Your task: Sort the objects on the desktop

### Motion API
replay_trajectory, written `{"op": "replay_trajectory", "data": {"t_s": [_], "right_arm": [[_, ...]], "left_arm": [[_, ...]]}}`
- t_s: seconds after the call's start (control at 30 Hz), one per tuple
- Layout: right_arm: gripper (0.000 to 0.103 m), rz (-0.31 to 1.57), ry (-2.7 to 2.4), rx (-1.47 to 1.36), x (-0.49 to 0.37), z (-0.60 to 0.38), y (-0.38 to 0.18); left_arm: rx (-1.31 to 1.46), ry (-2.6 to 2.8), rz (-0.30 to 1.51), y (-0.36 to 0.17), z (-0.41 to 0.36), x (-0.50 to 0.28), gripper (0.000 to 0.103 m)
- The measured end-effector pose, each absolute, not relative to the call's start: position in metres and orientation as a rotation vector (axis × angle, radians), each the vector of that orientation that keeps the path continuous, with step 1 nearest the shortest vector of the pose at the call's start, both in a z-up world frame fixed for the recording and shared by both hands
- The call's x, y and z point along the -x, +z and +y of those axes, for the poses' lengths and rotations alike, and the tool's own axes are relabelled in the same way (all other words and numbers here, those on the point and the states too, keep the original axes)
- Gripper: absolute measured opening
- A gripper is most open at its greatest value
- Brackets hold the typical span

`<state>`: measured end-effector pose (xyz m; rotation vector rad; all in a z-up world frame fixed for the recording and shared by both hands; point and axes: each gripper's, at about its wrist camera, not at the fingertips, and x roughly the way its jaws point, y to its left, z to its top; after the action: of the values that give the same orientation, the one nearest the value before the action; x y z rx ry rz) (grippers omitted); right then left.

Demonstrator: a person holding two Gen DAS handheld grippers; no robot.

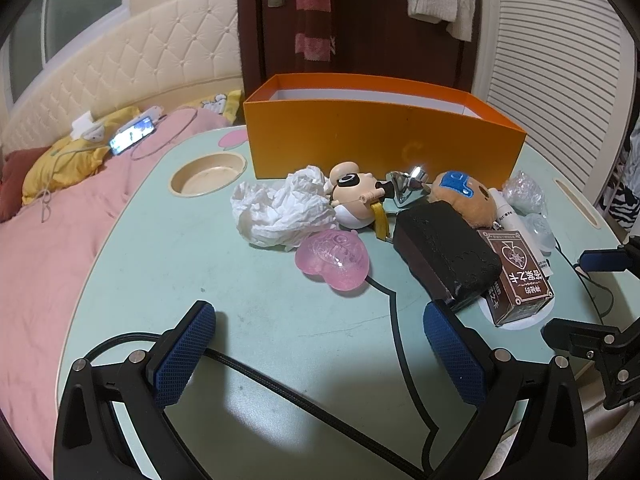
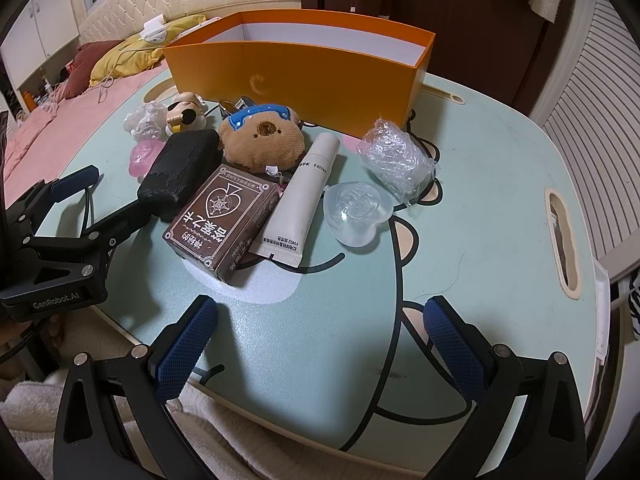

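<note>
An orange box (image 1: 380, 140) (image 2: 296, 68) stands open at the far side of the pale green table (image 1: 200, 260) (image 2: 500, 200). In front of it lie crumpled white tissue (image 1: 280, 208), a cartoon figure (image 1: 356, 196), a pink heart case (image 1: 332, 258), a black case (image 1: 444, 248) (image 2: 180, 172), a brown card box (image 1: 520, 280) (image 2: 224, 220), a plush bear (image 2: 262, 142), a white tube (image 2: 300, 200), a clear heart case (image 2: 354, 214) and a plastic wrap bundle (image 2: 396, 160). My left gripper (image 1: 320, 340) hangs open over bare table. My right gripper (image 2: 320, 336) is open too, nothing between its fingers.
A round cup recess (image 1: 208, 174) sits at the table's far left, a slot handle (image 2: 562, 240) at its right. A bed with pink cover (image 1: 60, 220), pillows and a lit phone (image 1: 134, 134) lies to the left. A dark door stands behind the box.
</note>
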<state>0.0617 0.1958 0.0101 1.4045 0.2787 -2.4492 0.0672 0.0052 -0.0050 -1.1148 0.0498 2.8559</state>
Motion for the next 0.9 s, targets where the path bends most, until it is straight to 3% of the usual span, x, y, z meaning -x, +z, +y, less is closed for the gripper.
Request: {"op": "replay_trajectory", "data": {"t_s": [0.73,0.9], "right_arm": [[0.103,0.279,-2.449,-1.405,-0.062,0.193,0.009],[0.103,0.278,-2.449,-1.402,-0.062,0.194,0.009]], "left_arm": [[1.130,2.846,0.055,-0.004,0.006,-0.068,0.103],[1.044,2.871,-0.152,0.012,-0.022,-0.075,0.102]]}}
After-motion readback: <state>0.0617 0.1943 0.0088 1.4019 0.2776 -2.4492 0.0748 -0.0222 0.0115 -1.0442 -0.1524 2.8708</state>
